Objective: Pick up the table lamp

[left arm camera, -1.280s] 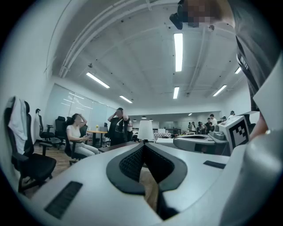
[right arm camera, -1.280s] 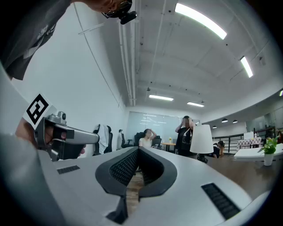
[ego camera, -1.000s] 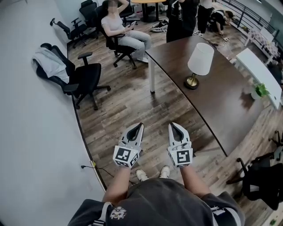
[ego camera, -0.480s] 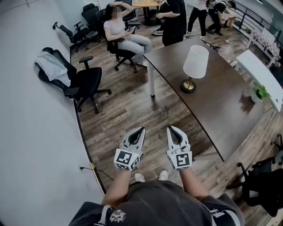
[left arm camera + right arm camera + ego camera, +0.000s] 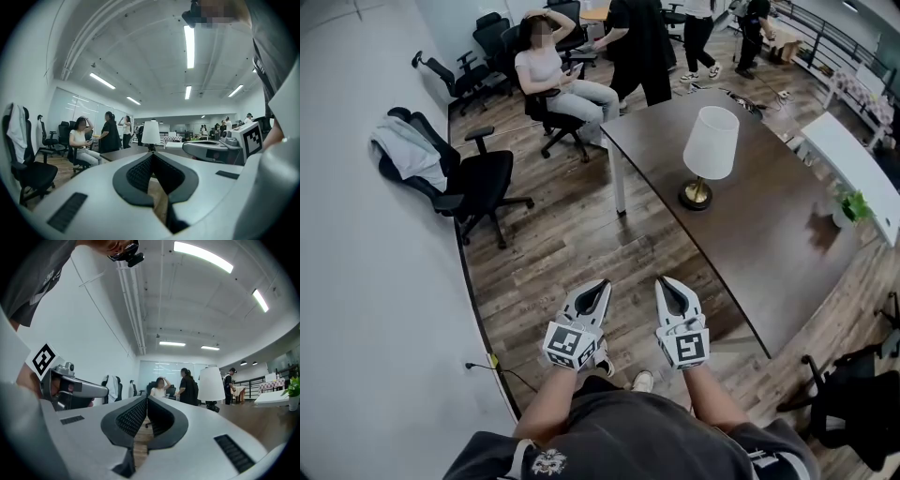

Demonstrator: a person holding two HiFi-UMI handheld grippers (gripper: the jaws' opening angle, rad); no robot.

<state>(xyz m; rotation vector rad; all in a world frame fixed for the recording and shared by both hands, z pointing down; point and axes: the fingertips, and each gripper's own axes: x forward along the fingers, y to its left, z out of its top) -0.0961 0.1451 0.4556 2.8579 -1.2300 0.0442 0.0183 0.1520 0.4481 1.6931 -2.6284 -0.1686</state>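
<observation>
Both sets of jaws clenched on nothing: left gripper (image 5: 598, 286) and right gripper (image 5: 664, 283) hover over the wood floor (image 5: 572, 234). The lamp (image 5: 710, 142) stands on the dark worktop (image 5: 769, 225) at one o'clock.

The head view looks steeply down from above the person's chest, with the left tongs (image 5: 600, 283) and right tongs (image 5: 662, 280) close below and the counter (image 5: 787, 225) farther ahead. Each gripper view sits low just behind its own tongs, facing level across the room. All three share the lamp (image 5: 710, 142), the counter and a seated person (image 5: 551, 80).
</observation>
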